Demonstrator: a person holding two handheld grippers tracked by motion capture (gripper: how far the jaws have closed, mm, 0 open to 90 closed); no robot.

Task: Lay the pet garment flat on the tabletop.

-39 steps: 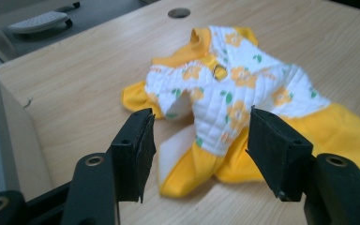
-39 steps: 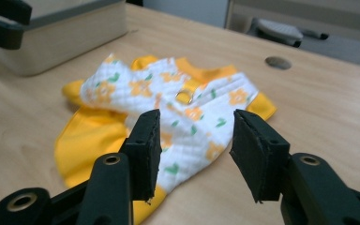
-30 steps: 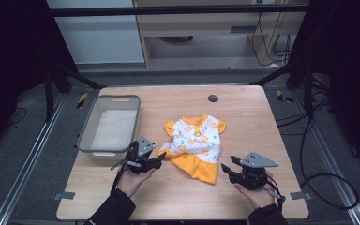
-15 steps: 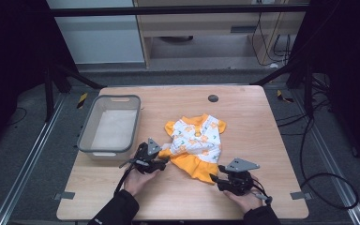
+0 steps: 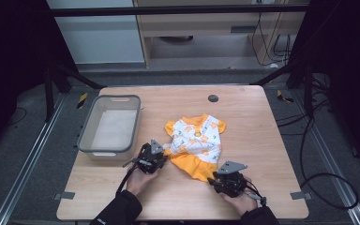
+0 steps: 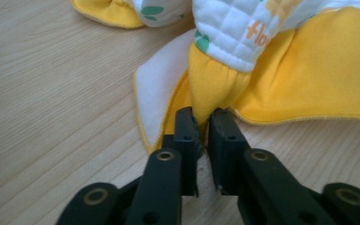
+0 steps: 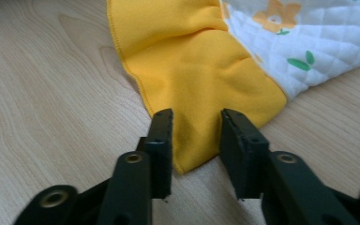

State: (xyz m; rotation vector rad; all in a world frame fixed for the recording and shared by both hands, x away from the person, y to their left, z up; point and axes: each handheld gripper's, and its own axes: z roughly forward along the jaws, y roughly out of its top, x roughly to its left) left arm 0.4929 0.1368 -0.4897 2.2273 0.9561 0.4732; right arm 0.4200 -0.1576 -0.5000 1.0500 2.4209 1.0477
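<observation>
Your left gripper (image 6: 201,129) has just pinched shut on a yellow fold of the baby dress (image 5: 197,143) at frame centre; your right gripper's (image 7: 194,136) closing jaws straddle its hem corner, pads apart. The grippers hide both hem corners from above. Beyond, upper left, sits the grey bin (image 5: 86,136).

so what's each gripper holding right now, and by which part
Left gripper pinches the dress by its yellow hem fold. Right gripper, closing, straddles the hem corner, not gripping.

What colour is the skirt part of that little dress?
Yellow-orange skirt, plain with a stitched hem; the right gripper view shows it best.
</observation>
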